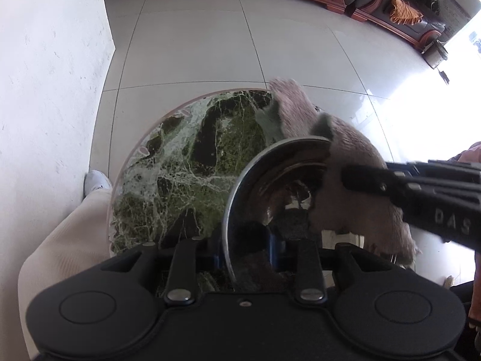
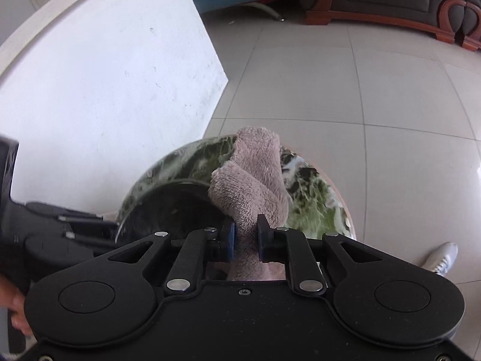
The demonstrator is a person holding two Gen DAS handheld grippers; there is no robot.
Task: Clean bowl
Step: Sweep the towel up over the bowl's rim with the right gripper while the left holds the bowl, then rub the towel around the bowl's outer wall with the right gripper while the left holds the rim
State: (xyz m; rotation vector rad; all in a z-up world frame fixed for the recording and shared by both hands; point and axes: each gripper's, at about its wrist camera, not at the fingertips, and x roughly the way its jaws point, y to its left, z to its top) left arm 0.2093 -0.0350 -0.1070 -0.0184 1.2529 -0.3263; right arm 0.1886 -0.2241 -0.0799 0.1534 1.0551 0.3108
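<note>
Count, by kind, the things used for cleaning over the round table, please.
Metal bowl: 1
Pink cloth: 1
Grippers: 2, left gripper and right gripper
Total: 4

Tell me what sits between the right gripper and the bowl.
Only the cloth: the right gripper clamps it, and it presses against the bowl. The left wrist view shows likewise.

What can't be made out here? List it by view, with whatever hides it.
- Left wrist view: the bowl's right side is covered by the cloth and the right gripper; its near edge is lost between the left gripper's fingers.
- Right wrist view: the bowl's interior is too dark to judge clean or dirty; the cloth hides its right rim.
- Both views: the marble table is cut off by the gripper bodies.
</note>
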